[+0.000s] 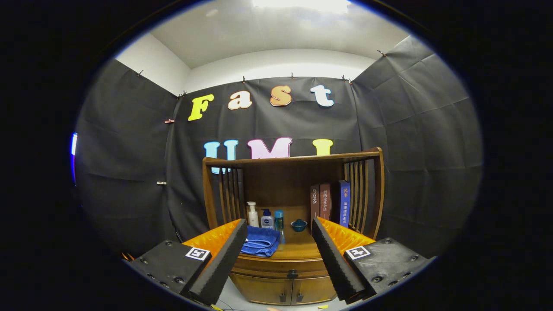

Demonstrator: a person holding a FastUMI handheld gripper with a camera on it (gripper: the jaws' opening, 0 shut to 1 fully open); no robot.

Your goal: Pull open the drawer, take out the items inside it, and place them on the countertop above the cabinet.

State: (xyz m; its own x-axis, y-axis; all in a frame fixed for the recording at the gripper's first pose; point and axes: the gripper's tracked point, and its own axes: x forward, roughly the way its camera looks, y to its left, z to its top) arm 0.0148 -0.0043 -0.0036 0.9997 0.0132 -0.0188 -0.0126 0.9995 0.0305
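Drawer [283, 266] sits closed in the front of a wooden cabinet [259, 290], its small dark knob [292, 274] centred just above the two lower cabinet doors [286, 290]. Seen between the fingers and a little beyond their tips, the drawer front is well apart from the gripper [278, 263], whose fingers are spread wide with nothing between them and touch nothing. Above the drawer lies the countertop [302, 248], with a folded blue towel [260, 241] on its near left part. Farther back on the left stand a white pump bottle [252, 214], a clear bottle with a blue cap [267, 219] and a slim teal bottle [279, 220], close together in a row. A small dark blue lidded pot [298, 225] sits near the middle at the far side. To the right, three books [330, 201] stand upright against the slatted side of the hutch [367, 194], under its wooden top shelf [293, 159].
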